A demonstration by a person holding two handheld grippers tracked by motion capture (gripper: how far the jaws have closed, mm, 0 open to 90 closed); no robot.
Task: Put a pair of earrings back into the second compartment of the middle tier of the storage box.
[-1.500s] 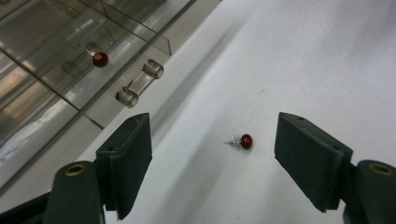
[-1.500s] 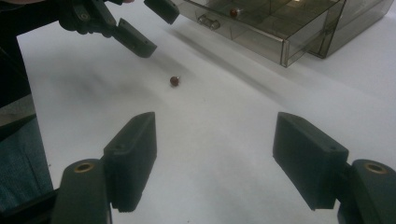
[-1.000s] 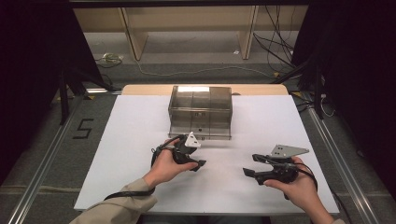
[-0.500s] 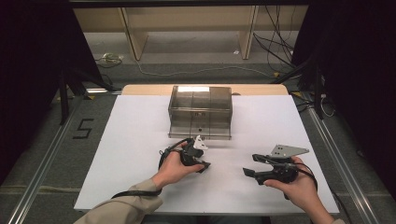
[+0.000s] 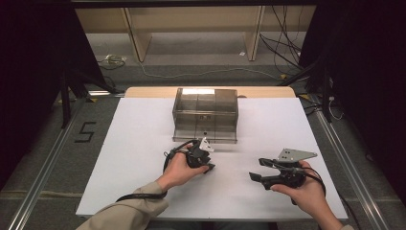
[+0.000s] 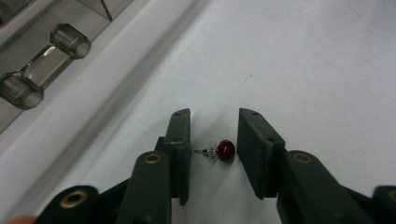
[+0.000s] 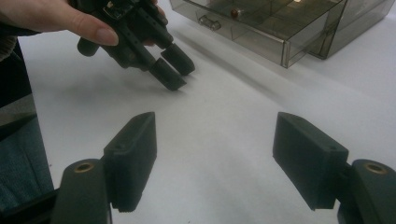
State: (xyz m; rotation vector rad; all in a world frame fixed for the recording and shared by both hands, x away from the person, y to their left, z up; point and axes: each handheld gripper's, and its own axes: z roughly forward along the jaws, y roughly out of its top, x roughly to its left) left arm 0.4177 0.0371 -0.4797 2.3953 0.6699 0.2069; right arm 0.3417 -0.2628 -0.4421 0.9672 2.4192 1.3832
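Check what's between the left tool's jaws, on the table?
A small red-bead earring with a metal post lies on the white table between the left tool's jaws, which have just been closing. Its underside is hidden.

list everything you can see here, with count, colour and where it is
small red bead earring with a thin metal post: 1, red and silver, lying on the white sheet between the left gripper's jaws, not yet pressed by the pads
smoky clear plastic drawer box: 1, grey-brown, at the far middle of the sheet; a small red item sits in its open drawer
white sheet over the table: 1, white, covering most of the tabletop
wooden table edge: 1, light wood, behind the sheet
loose cables: several, pale and black, on the floor behind the table
left gripper: 1, black, in front of the box; jaws have just been closing around the earring
right gripper: 1, black, near right of sheet, jaws wide open
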